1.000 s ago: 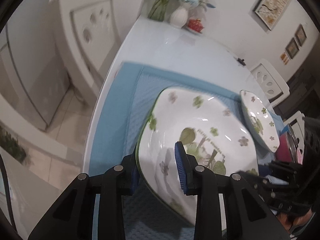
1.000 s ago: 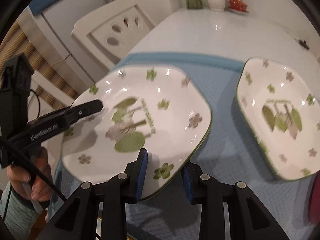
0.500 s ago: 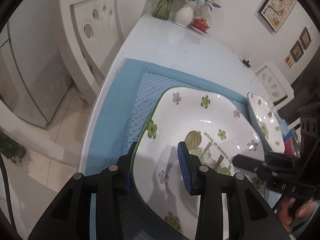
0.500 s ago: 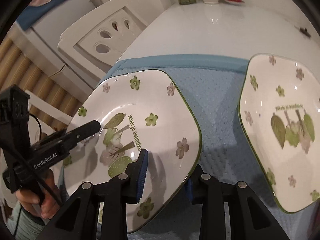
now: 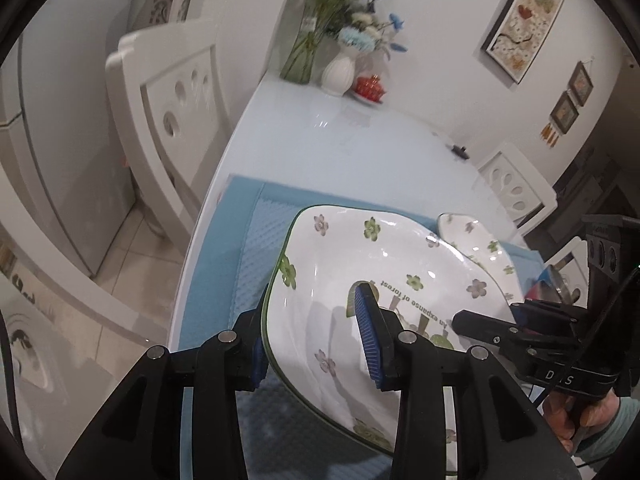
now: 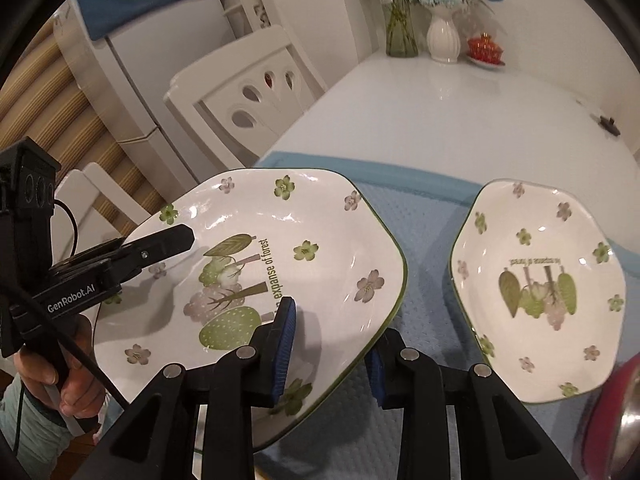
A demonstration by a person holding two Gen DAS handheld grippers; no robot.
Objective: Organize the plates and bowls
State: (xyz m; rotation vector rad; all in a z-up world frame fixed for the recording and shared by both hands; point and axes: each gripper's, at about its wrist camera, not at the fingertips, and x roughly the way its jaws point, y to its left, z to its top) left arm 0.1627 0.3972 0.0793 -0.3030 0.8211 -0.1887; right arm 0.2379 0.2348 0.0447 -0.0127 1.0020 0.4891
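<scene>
A white square plate with green rim and flower print [image 5: 344, 264] [image 6: 280, 240] is held above the blue mat by both grippers. My left gripper [image 5: 312, 344] is shut on its near-left rim. My right gripper [image 6: 332, 344] is shut on its opposite rim; it shows in the left wrist view [image 5: 500, 320], and the left gripper shows in the right wrist view [image 6: 168, 240]. A second matching plate [image 6: 540, 280] [image 5: 480, 240] lies on the mat to the right.
The blue mat [image 5: 240, 264] [image 6: 420, 240] covers the near part of a white table [image 6: 460, 120]. Vases with flowers [image 6: 442, 36] and a red dish [image 6: 486, 50] stand at the far end. White chairs [image 5: 168, 120] [image 6: 248, 92] flank the table. A pink and metal object [image 6: 616, 412] sits at the right edge.
Both grippers have raised the plate off the mat and levelled it; the views have risen, showing more of the table's far end.
</scene>
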